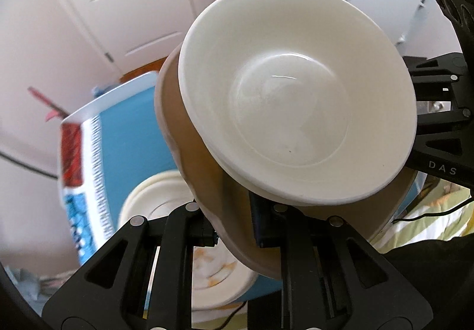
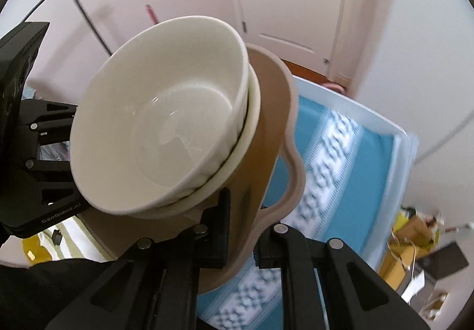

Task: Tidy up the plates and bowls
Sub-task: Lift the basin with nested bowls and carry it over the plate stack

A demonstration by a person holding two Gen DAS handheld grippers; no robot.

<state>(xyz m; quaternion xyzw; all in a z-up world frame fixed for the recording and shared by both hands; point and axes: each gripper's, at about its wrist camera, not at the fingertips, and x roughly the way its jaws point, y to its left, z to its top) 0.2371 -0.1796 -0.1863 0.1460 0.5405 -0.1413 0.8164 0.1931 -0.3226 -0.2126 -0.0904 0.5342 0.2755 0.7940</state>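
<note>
Right up against the lens, the left gripper [image 1: 234, 229] has its black fingers [image 1: 204, 233] clamped on the near rim of one tan scalloped plate [image 1: 189, 146], which is tilted up off the worktop [image 1: 133, 134]. Two white bowls [image 1: 296, 93], nested one inside the other, sit on that plate, leaning with it. Below and to the left, a stack of white plates [image 1: 154, 196] rests on the blue patterned cloth; the count is blurred. Over on the other side, the right gripper [image 2: 241, 244] bites the opposite rim of the same tan plate [image 2: 266, 110], fingers [image 2: 220, 229] closed onto its wavy edge. Both tools point inward, facing each other across the bowls [image 2: 166, 128], carrying the load between them in the air.
</note>
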